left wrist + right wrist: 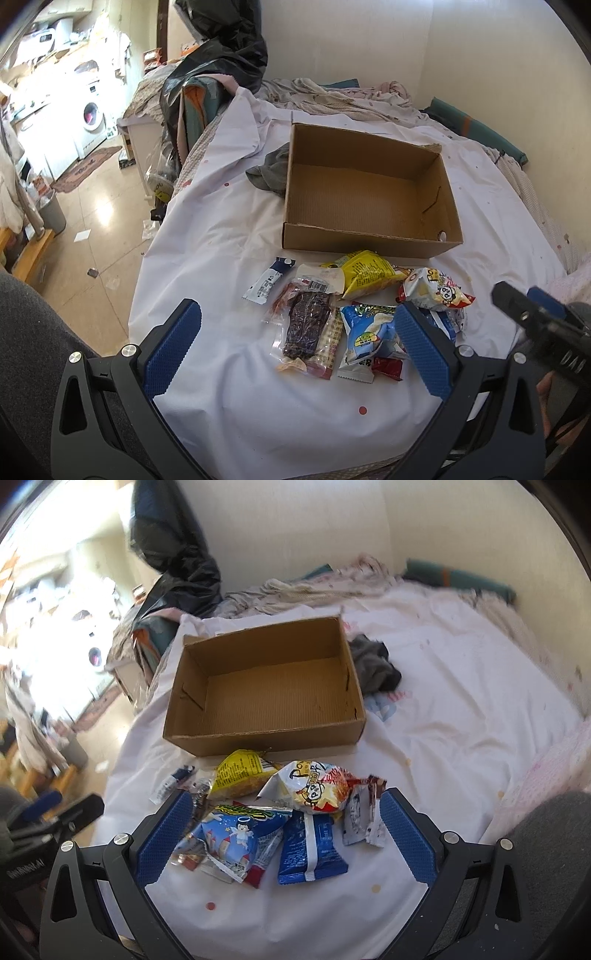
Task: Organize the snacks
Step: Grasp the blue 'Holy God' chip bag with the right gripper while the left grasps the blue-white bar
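Note:
An open cardboard box point(369, 192) point(266, 686) stands empty on the white sheet. In front of it lies a pile of snack packs: a yellow bag point(364, 275) point(240, 775), a white and red popcorn bag point(434, 290) point(317, 786), a blue cartoon bag point(364, 332) point(240, 834), a dark blue packet point(310, 845), a clear pack of dark strips point(308, 325) and a small white sachet point(267, 280) point(171, 782). My left gripper point(298, 308) hovers open over the pile's left part. My right gripper point(286, 796) is open over the right part, nothing held.
A grey cloth point(271, 170) point(373, 664) lies against the box's side. Crumpled bedding point(332, 96) lines the wall behind. A black plastic bag point(221, 55) hangs at the back left. The bed edge drops to a tiled floor point(99, 221) on the left.

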A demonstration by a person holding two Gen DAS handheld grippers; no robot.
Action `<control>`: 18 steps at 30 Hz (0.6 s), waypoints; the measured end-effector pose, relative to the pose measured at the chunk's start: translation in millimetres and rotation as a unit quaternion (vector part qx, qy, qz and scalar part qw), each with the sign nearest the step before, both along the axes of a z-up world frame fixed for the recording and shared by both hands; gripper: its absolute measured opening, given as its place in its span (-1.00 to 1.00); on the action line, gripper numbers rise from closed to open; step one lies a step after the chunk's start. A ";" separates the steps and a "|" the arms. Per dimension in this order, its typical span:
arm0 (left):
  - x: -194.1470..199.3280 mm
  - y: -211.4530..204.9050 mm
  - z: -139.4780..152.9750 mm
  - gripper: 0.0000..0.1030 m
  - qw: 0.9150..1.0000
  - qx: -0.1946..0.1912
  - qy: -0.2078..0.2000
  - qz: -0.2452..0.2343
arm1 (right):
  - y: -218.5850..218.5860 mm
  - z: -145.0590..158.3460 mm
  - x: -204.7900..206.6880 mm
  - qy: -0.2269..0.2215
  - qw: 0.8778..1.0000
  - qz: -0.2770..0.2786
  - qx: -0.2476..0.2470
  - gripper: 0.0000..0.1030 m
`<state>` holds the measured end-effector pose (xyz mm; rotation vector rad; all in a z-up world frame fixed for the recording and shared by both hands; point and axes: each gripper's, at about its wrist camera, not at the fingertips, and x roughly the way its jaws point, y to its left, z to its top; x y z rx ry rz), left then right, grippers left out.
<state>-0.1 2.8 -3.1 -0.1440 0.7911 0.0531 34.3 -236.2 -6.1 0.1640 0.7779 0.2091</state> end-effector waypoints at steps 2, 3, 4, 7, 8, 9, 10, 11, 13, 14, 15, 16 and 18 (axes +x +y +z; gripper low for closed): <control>1.2 5.1 -0.5 1.00 1.000 -0.009 0.004 0.010 | -10.2 -2.6 8.7 0.035 0.999 0.001 0.040 1.00; 3.3 7.7 -0.4 1.00 1.000 -0.013 0.008 0.016 | -14.4 -7.4 15.4 0.064 0.996 0.005 0.065 1.00; 5.5 10.4 -0.8 1.00 1.000 -0.017 0.012 0.021 | -17.3 -16.8 24.5 0.105 0.990 0.013 0.096 1.00; 16.3 19.1 -1.7 1.00 0.998 -0.025 0.037 0.037 | -12.4 -49.5 45.8 0.223 0.960 0.033 0.166 0.95; 19.7 21.5 -1.3 1.00 0.998 -0.025 0.042 0.041 | -7.4 -59.2 51.2 0.255 0.949 0.039 0.183 0.90; 24.1 25.2 -0.8 1.00 0.997 -0.026 0.050 0.047 | -3.8 -63.6 54.2 0.268 0.944 0.041 0.188 0.82; 28.2 28.8 -0.9 1.00 0.997 -0.028 0.058 0.053 | 4.4 -70.5 59.2 0.289 0.938 0.043 0.187 0.79; 33.5 33.6 -1.3 1.00 0.995 -0.034 0.069 0.060 | 10.9 -74.9 61.7 0.301 0.935 0.042 0.184 0.77; 42.7 38.5 -1.1 1.00 0.994 -0.040 0.083 0.065 | 24.0 -84.5 68.4 0.318 0.928 0.047 0.190 0.74; 46.7 39.6 -0.6 1.00 0.993 -0.038 0.086 0.066 | 30.5 -89.9 71.4 0.326 0.925 0.049 0.189 0.74; 51.2 41.0 -0.3 1.00 0.993 -0.034 0.089 0.066 | 34.9 -92.8 74.7 0.334 0.923 0.048 0.184 0.73; 55.7 42.0 0.1 1.00 0.993 -0.032 0.093 0.066 | 39.4 -97.5 78.1 0.343 0.921 0.046 0.178 0.69; 64.5 42.8 -0.2 1.00 0.993 -0.032 0.099 0.064 | 50.0 -111.4 84.1 0.367 0.913 0.044 0.176 0.59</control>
